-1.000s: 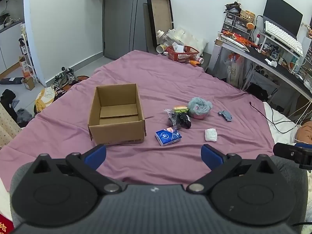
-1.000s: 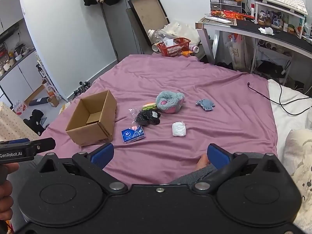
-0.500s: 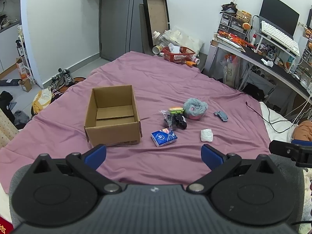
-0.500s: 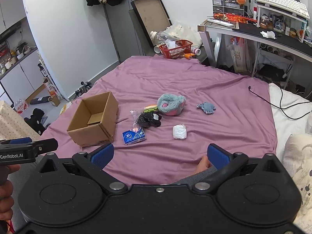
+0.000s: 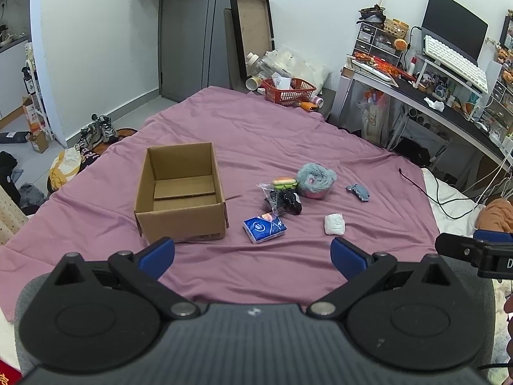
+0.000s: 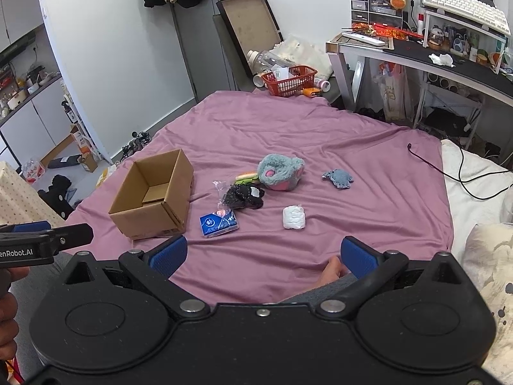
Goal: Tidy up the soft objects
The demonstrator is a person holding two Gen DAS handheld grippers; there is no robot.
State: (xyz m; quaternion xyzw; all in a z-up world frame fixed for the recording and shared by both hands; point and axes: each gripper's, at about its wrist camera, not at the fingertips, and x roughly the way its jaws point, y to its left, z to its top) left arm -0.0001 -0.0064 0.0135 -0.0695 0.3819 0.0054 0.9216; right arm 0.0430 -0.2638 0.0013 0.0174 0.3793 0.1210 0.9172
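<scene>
An open cardboard box (image 5: 181,189) (image 6: 154,192) stands empty on the purple bedspread (image 5: 272,128). To its right lie a blue tissue pack (image 5: 264,228) (image 6: 219,222), a black soft item in a clear bag (image 5: 283,202) (image 6: 242,196), a small burger toy (image 5: 282,181), a fluffy grey-blue and pink plush (image 5: 315,181) (image 6: 281,172), a small grey-blue plush (image 5: 358,191) (image 6: 338,178) and a white wad (image 5: 334,223) (image 6: 294,217). My left gripper (image 5: 252,253) and right gripper (image 6: 263,253) hover open and empty over the near edge, well short of them.
A red basket (image 5: 288,91) and clutter sit beyond the bed's far edge. A desk (image 5: 449,109) with keyboard and monitor runs along the right. A black cable (image 6: 449,166) trails onto the bedspread. Shoes and bags lie on the floor at left. A bare foot (image 6: 332,271) rests by my right gripper.
Both grippers have drawn back and risen slightly, so the box and soft items look a little smaller and farther. Nothing on the bed has moved.
</scene>
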